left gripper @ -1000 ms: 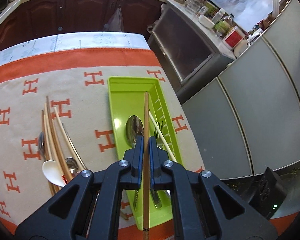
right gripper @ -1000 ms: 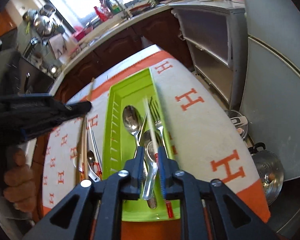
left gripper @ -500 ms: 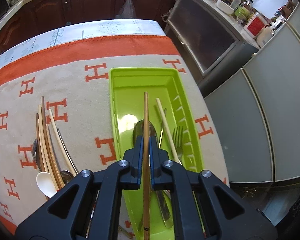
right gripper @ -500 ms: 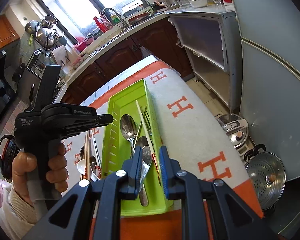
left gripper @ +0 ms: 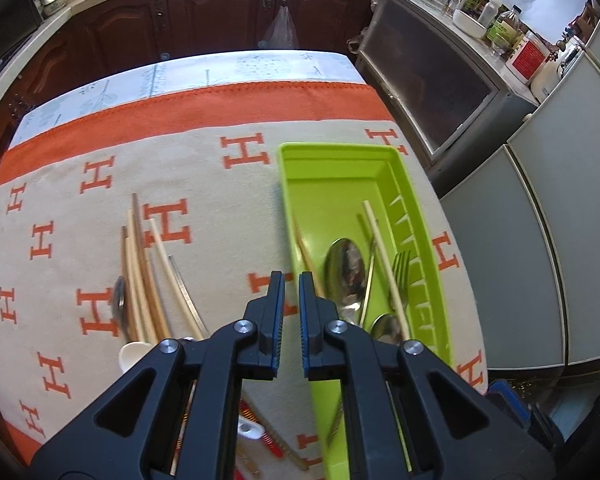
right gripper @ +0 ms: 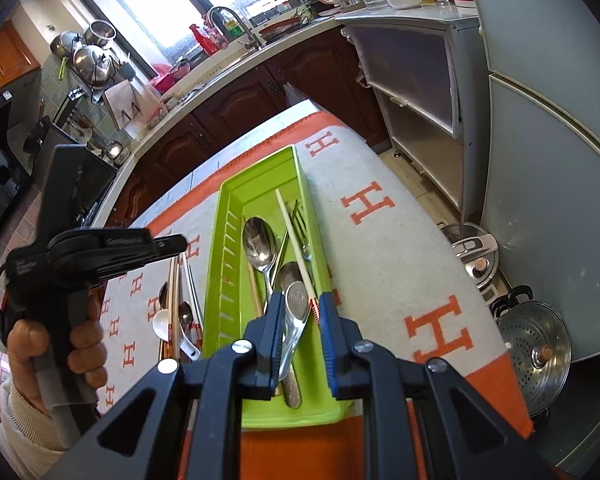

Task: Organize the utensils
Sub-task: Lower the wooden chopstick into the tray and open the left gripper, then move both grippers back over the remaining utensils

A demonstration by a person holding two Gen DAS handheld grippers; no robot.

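Note:
A green utensil tray lies on the patterned cloth and holds spoons, a fork, a pale chopstick and a brown chopstick along its left wall. My left gripper is open by a narrow gap and empty, above the cloth just left of the tray. It also shows in the right wrist view. My right gripper is open and empty above the tray's near end. Loose chopsticks and spoons lie on the cloth to the left.
A white ceramic spoon lies by the loose pile. Red-handled utensils lie under the left gripper. A cabinet and grey fridge stand right of the table. Steel pots sit on the floor.
My left gripper has let go of the brown chopstick, which now lies in the tray, and has moved left off the tray. My right gripper has opened wider and pulled back.

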